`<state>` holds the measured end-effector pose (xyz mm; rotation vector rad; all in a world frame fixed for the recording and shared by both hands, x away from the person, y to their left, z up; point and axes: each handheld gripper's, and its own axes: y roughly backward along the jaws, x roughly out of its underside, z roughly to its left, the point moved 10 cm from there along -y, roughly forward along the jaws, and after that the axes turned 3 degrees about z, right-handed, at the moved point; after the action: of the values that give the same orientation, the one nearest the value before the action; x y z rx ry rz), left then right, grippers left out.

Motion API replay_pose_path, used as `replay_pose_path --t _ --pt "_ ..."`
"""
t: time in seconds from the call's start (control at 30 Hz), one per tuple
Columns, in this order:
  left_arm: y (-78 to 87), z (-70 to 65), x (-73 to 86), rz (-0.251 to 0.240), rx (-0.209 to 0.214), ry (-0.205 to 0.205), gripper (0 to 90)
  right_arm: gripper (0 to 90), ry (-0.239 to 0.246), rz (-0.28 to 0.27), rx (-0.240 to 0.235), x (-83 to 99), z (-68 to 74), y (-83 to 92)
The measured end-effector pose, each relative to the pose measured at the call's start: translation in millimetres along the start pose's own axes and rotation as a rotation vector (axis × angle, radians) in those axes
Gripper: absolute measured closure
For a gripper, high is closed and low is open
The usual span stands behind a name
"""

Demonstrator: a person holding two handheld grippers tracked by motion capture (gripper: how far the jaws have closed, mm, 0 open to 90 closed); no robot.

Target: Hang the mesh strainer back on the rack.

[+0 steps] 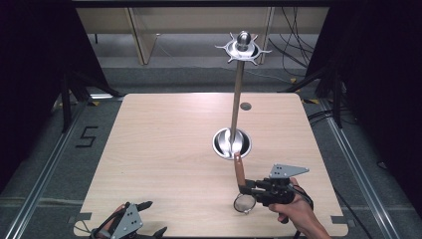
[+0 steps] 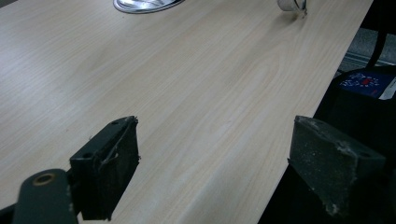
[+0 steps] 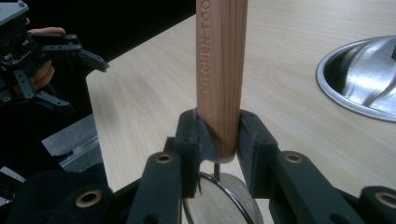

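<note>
Right claw point(image 3: 218, 140) clenched on wooden strainer handle point(image 1: 239, 171), mesh point(image 1: 244, 203) at six o'clock; left claw point(image 2: 215, 163) released. Next: hanging it on rack point(image 1: 242, 48), I judge.

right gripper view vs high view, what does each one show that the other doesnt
Right gripper view alone: lettering pressed into the wooden handle, and the pads clamped on its lower end. High view alone: the tall metal stand rising from its round base, topped by a spiked ring. Both: the right gripper shut on the handle, the strainer's mesh ring, the table.
</note>
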<state>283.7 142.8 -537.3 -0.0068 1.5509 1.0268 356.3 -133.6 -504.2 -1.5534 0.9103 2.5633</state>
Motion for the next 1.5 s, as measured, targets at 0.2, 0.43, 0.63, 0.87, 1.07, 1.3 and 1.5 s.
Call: replay_pose_path --t 0.2,0.43,0.63,0.87,1.07,1.3,1.5 --pt "-1.2 -1.5 0.5 0.002 0.007 0.017 15.2 71.9 -0.003 -0.032 0.009 -11.3 -4.2 4.3" --pt "-1.8 -0.2 -0.1 -0.007 -0.002 0.013 15.2 71.9 0.032 -0.095 0.043 -50.7 -17.3 7.6" --pt "-1.9 -0.9 0.8 0.000 0.004 0.024 15.2 71.9 0.052 -0.136 0.071 -84.3 -21.3 13.4" --pt "-2.4 -0.8 0.1 -0.009 0.002 0.018 15.2 71.9 0.081 -0.211 0.095 -127.8 -25.4 29.7" --pt "-1.5 1.6 1.6 0.013 -0.007 -0.003 15.2 71.9 0.084 -0.251 0.110 -146.7 -29.5 38.0" --pt "-2.8 -0.9 0.1 0.002 0.004 0.008 15.1 71.9 0.098 -0.298 0.130 -175.6 -30.5 49.3" --pt "-2.8 -1.3 1.1 0.010 0.010 0.012 15.2 71.9 0.114 -0.321 0.147 -194.4 -31.2 54.4"
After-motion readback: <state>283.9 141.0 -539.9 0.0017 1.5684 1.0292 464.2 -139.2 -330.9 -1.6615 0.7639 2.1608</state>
